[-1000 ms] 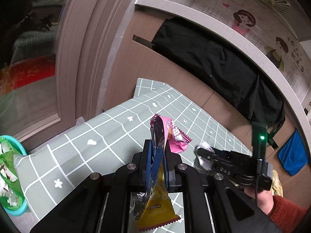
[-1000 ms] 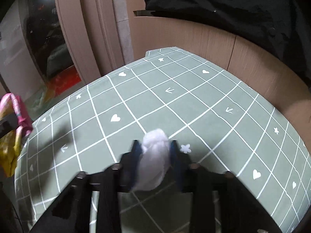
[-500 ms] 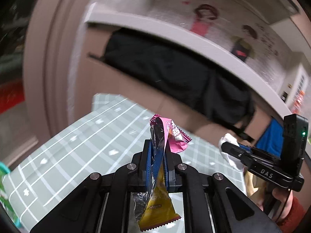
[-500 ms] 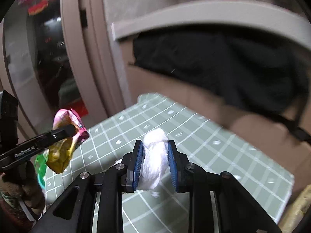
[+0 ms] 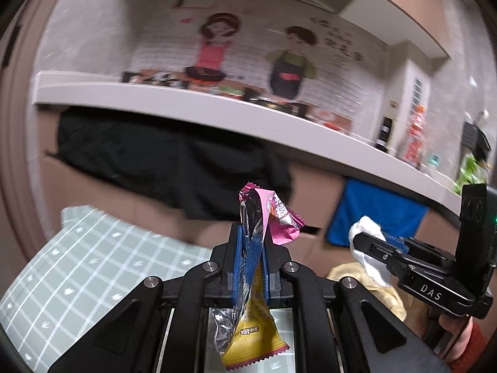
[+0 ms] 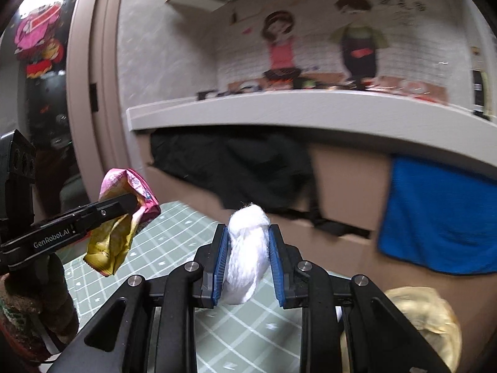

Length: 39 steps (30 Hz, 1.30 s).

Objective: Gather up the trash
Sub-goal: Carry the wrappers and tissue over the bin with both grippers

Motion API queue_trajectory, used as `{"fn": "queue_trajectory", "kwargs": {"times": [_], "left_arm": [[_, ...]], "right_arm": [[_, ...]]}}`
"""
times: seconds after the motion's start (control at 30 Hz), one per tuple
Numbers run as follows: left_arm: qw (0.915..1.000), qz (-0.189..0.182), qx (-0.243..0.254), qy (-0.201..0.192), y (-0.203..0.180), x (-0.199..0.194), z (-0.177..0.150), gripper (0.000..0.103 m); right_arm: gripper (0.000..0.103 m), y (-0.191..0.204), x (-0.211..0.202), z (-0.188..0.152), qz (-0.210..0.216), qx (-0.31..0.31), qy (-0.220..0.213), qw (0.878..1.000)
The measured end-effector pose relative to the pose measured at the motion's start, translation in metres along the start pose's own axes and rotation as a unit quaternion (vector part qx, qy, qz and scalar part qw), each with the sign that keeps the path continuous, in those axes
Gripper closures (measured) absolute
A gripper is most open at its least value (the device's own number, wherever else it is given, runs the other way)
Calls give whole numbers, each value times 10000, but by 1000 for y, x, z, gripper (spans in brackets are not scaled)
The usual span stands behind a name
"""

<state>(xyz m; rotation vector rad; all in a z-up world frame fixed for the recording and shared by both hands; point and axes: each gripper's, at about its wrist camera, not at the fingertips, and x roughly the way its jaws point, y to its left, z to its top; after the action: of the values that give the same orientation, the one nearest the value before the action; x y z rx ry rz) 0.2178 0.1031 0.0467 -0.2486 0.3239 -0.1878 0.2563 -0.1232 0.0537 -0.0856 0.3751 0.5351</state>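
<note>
My left gripper [image 5: 250, 245] is clamped tight, its blue ribbed pads squeezing a pair of crinkly foil snack wrappers [image 5: 253, 279]. They are thin, glossy and creased, with zigzag-cut ends. The pink one sticks up above the pads and folds over to the right; the yellow one hangs down below them with a shred of silver lining beside it. Their long axis runs roughly up and down through the jaws, across the line my fingers point along.

My right gripper [image 6: 248, 248] stands only a little open, closed on a wad of white tissue [image 6: 247, 255]. The wad is soft, fibrous and twisted, an oblong lump that fills the gap between the pads. Its rounded top pokes out past the fingertips and its long axis lies roughly along the fingers.

Both loads are in the air above the table [image 5: 77, 273], which wears a matte grey-green cloth with a white grid and small white motifs. Behind hang a limp black cloth [image 5: 161, 168] and a bright blue towel [image 6: 441, 217] below a pale shelf [image 6: 279, 105].
</note>
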Motion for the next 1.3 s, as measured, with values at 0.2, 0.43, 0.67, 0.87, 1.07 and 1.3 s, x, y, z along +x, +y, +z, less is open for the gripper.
{"fn": "queue_trajectory", "kwargs": {"times": [0.2,0.43,0.67,0.87,1.07,1.3], "left_arm": [[9989,-315,354,72,-71,22,-5,92],[9954,-595,689,295,-129,47,-18,92],[9915,-810,858,556,-163,68,-35,92],[9880,-963,898,802,-183,88,-52,92],[9843,-1132,861,1044,-196,112,-70,92],[9787,-1262,835,1387,-208,142,-93,92]], "right_arm": [[79,-51,-39,-8,-473,161,-177,9986],[79,-99,-70,-27,-930,384,-227,9947],[79,-134,-83,-48,-1254,610,-120,9902],[79,-155,-92,-64,-1503,743,-56,9858],[79,-175,-90,-81,-1629,897,97,9825],[79,-196,-78,-101,-1680,1156,287,9786]]}}
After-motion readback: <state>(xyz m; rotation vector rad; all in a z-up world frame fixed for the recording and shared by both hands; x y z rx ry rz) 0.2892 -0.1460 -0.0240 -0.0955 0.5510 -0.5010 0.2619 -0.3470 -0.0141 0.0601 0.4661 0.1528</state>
